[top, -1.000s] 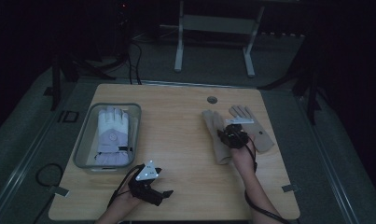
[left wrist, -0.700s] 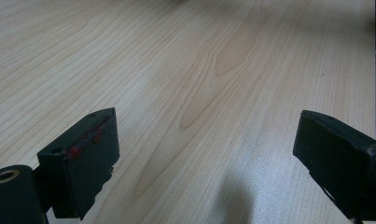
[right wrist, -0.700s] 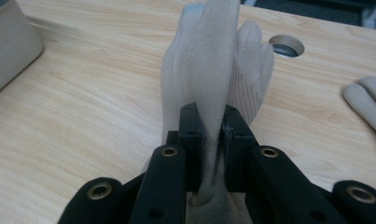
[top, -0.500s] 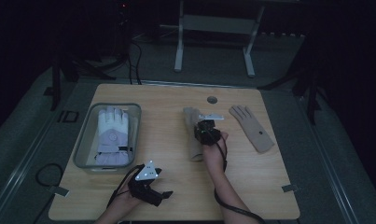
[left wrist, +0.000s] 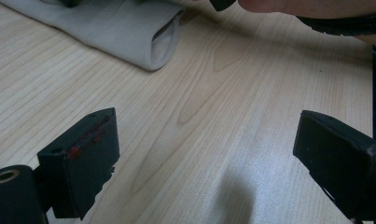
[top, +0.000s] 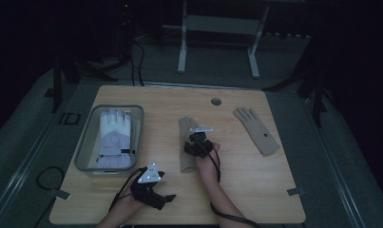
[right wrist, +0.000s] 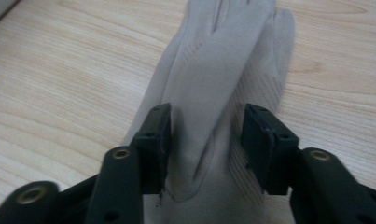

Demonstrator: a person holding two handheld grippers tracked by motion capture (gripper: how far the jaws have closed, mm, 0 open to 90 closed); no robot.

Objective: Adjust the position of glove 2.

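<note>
A beige glove (top: pixel 184 127) lies flat near the middle of the wooden table (top: pixel 274 190), fingers pointing away from me. My right gripper (top: pixel 194 137) is low over its palm. In the right gripper view the glove (right wrist: pixel 223 56) has a raised fold between the jaws of the right gripper (right wrist: pixel 206 135), which have just been opening and stand apart without pinching it. Its partner, a second beige glove (top: pixel 256 130), lies at the far right. My left gripper (top: pixel 164 196) rests near the front edge, and the left gripper (left wrist: pixel 204 154) has wide open jaws over bare wood, facing the glove's cuff (left wrist: pixel 129 32).
A clear plastic bin (top: pixel 84 153) at the left holds a white and lilac padded glove (top: pixel 115 135). A round cable hole (top: pixel 216 101) sits near the table's far edge. The right forearm (left wrist: pixel 316 7) crosses the top of the left gripper view. The room around is dark.
The right gripper moved left and down with the beige glove, from beside the other glove to the table's middle, and its jaws have parted. The left gripper stayed put.
</note>
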